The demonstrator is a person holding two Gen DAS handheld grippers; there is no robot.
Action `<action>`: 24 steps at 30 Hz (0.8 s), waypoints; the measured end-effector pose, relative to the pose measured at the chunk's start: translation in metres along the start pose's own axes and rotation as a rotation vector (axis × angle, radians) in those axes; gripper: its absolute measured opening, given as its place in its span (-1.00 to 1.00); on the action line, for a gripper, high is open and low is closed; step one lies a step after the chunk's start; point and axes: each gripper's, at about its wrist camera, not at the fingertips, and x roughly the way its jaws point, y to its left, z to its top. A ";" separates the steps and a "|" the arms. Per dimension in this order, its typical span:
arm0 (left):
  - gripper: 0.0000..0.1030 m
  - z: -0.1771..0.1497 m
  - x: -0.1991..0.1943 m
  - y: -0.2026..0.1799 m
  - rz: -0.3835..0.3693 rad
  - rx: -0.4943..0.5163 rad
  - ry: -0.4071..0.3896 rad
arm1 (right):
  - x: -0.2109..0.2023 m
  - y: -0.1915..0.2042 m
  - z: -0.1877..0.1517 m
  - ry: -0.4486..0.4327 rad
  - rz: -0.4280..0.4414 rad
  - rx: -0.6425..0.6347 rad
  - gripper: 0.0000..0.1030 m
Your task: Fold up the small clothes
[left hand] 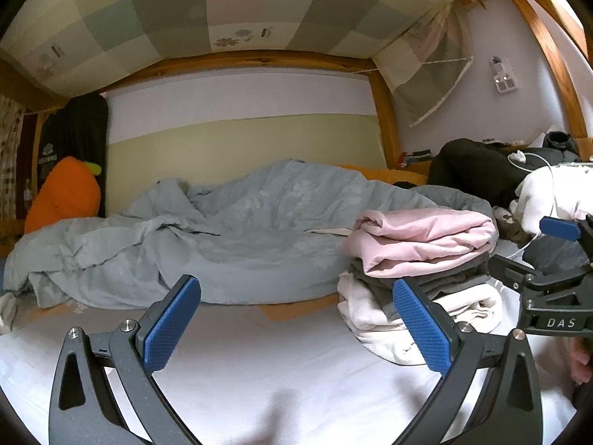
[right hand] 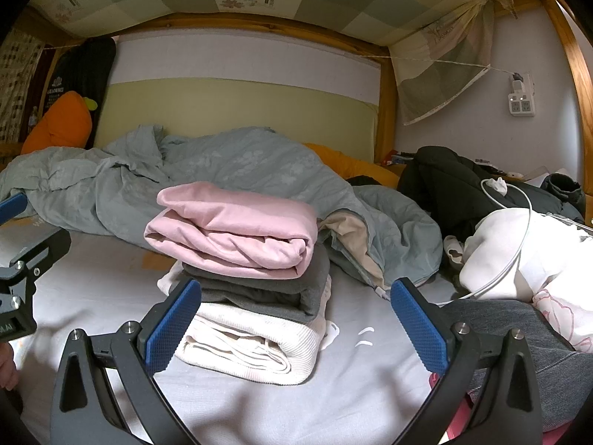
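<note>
Three folded garments are sitting in one stack on the white bed sheet [right hand: 92, 289]: a pink garment [right hand: 237, 224] on top, a dark grey garment [right hand: 267, 291] under it, and a cream ribbed garment [right hand: 252, 345] at the bottom. The right wrist view is showing this stack head-on, just beyond the right gripper [right hand: 296, 326], whose blue-padded jaws are standing wide apart with nothing between them; its left finger is overlapping the stack's near corner. The left wrist view is catching the same stack only at its right side, with the pink garment [left hand: 422, 239] above the grey and cream layers. The left gripper [left hand: 296, 326] is hanging over bare sheet [left hand: 259, 352], its jaws also wide apart and holding nothing. That view alone is showing the right gripper [left hand: 556, 259] from the side, beside the stack; its jaw gap cannot be judged from there.

A rumpled grey-blue duvet [right hand: 229, 170] is lying behind the stack, with an orange plush carrot [right hand: 59, 126] at the far left. Only the right wrist view is clearly showing the white charging cable [right hand: 519, 230] draped over a white garment [right hand: 526, 259], a black jacket [right hand: 444, 185] behind them, and a wall power strip [right hand: 522, 105].
</note>
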 end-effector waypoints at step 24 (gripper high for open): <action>1.00 0.000 0.009 0.002 0.008 -0.012 0.052 | 0.002 0.000 0.000 0.004 0.002 0.001 0.99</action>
